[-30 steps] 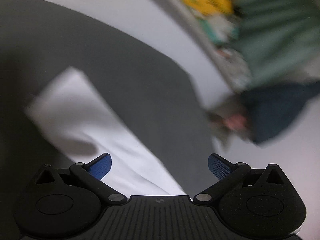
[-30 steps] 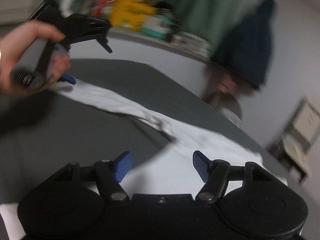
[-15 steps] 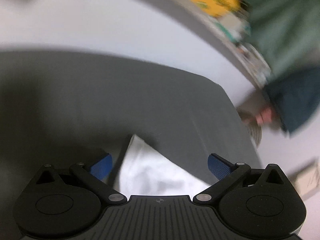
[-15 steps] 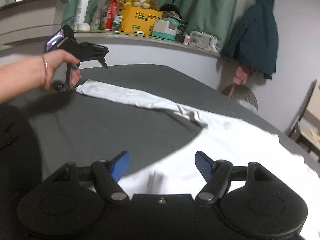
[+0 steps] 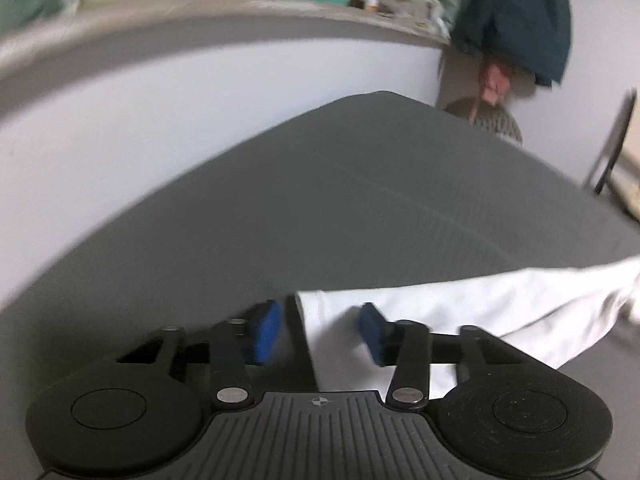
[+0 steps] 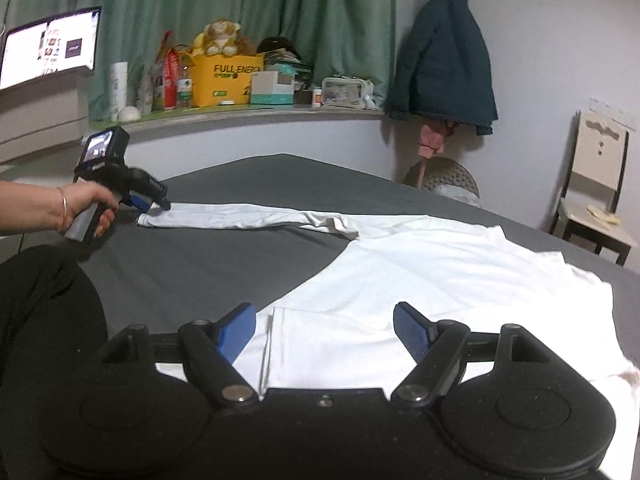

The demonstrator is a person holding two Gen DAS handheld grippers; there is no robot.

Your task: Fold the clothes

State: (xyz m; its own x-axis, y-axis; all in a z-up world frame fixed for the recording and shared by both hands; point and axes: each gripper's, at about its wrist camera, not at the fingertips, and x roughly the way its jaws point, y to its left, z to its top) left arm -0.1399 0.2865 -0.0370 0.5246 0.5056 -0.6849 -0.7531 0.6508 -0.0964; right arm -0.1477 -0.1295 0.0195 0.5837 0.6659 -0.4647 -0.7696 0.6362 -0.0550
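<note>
I see the white shirt (image 6: 420, 272) spread flat on the dark grey bed (image 6: 192, 264), one long sleeve (image 5: 460, 304) stretched out twd the left. My left gripper (image 5: 320, 326) sits at the cuff end, fingers (image 5: 266, 326) apart w/ the cuff edge between them, not clamped. Right gripper (image 6: 324, 332) hovers over the near sleeve, fingers wide apart, holding nothing.
</note>
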